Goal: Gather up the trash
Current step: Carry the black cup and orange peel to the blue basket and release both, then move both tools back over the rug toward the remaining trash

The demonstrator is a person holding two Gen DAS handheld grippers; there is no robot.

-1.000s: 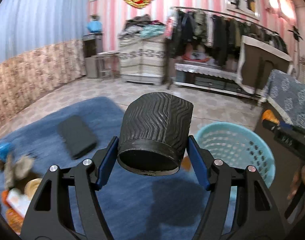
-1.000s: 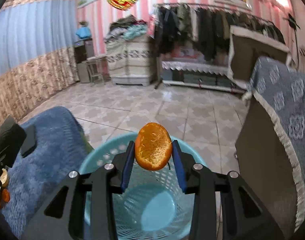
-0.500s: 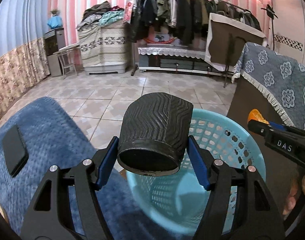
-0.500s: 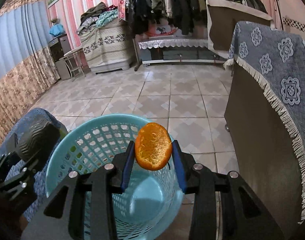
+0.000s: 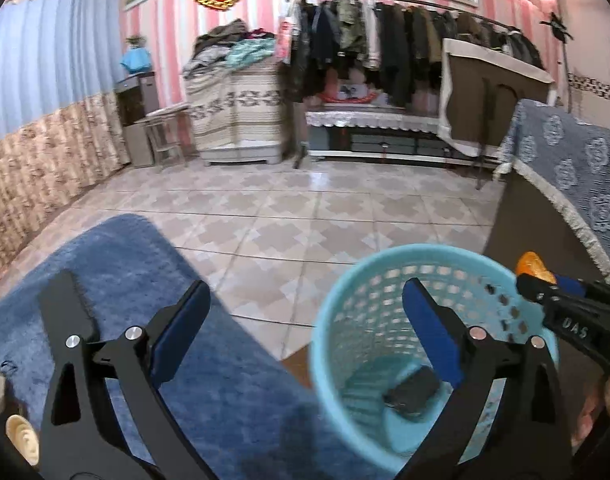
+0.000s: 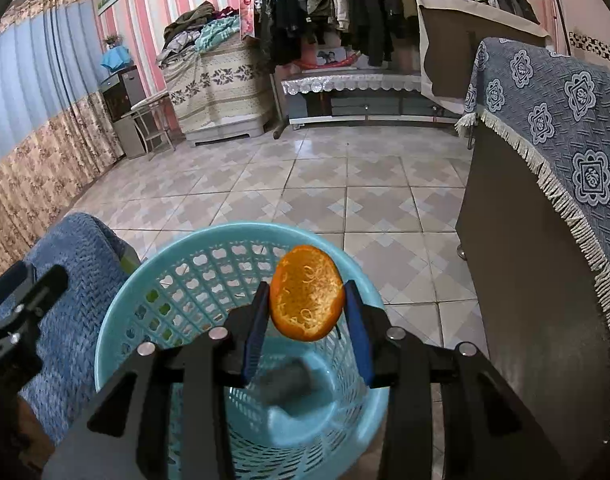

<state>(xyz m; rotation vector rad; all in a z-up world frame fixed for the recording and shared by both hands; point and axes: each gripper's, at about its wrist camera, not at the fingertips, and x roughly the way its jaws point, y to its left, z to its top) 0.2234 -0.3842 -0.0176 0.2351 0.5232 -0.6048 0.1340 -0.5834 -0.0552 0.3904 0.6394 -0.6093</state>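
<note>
**Operator:** Peel first. My right gripper (image 6: 307,314) has its fingers (image 6: 252,330) clamped on the orange peel (image 6: 307,293), and the peel hangs directly above the mouth of the blue basket (image 6: 117,316). Letting go should drop it straight in, I reckon.

**Spotter:** Which way does it lie?

**Operator:** Its long axis stands roughly upright, with the fingers pressing on its two flanks.

**Spotter:** And your left?

**Operator:** My left gripper (image 5: 305,320) is opening wide with nothing between its fingers (image 5: 181,326). It sits over the near-left rim of the basket, partly above the blue blanket (image 5: 117,264). The right one is nearer the middle, so the next drop is its job.

**Spotter:** Anything unclear?

**Operator:** A dark lump (image 5: 413,394) lies on the basket floor, blurred in both views; I can't say what it is. The right fingers hide part of it, and small things at the blanket's left edge are cut off.
</note>
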